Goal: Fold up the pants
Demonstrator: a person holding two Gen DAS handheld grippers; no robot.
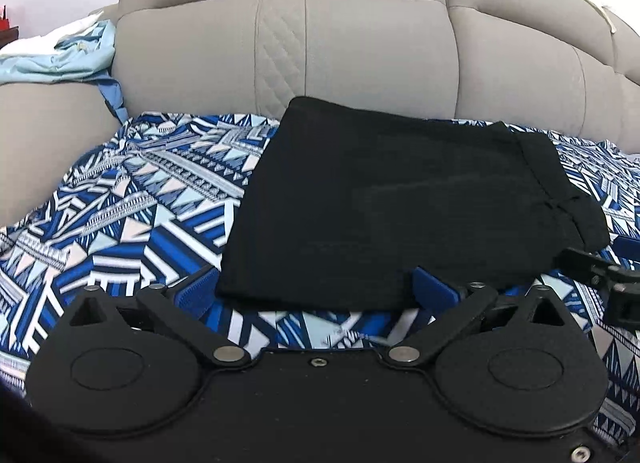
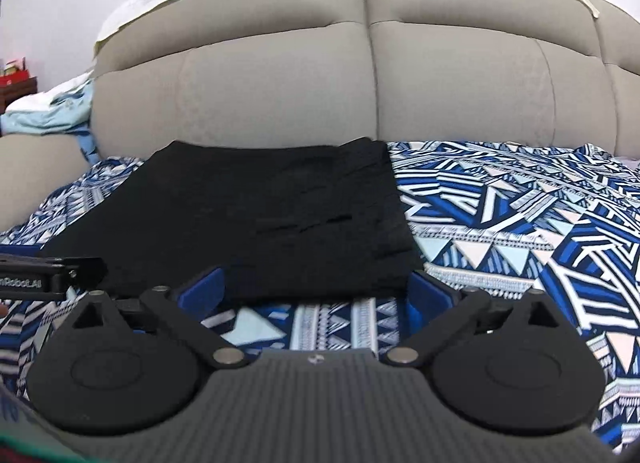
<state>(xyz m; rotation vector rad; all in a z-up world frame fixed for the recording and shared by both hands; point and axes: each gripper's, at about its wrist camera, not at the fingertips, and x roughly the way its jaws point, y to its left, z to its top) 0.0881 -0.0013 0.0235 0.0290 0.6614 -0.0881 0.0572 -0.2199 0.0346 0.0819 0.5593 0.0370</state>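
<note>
The black pants (image 1: pixel 392 203) lie folded into a flat rectangle on the blue patterned sheet (image 1: pixel 132 199); the waistband end bunches at the right. They also show in the right wrist view (image 2: pixel 248 219). My left gripper (image 1: pixel 316 291) is open at the near edge of the fold, its blue fingers (image 1: pixel 196 291) either side of that edge, holding nothing. My right gripper (image 2: pixel 316 287) is open at the near right edge of the pants, empty. Its body shows at the right of the left wrist view (image 1: pixel 600 271). The left gripper's body shows at the left of the right wrist view (image 2: pixel 48 277).
A beige padded sofa back (image 1: pixel 360 51) rises right behind the pants. A light blue cloth (image 1: pixel 64 59) lies on the left armrest (image 1: pixel 48 135). The patterned sheet (image 2: pixel 520 223) spreads to the right of the pants.
</note>
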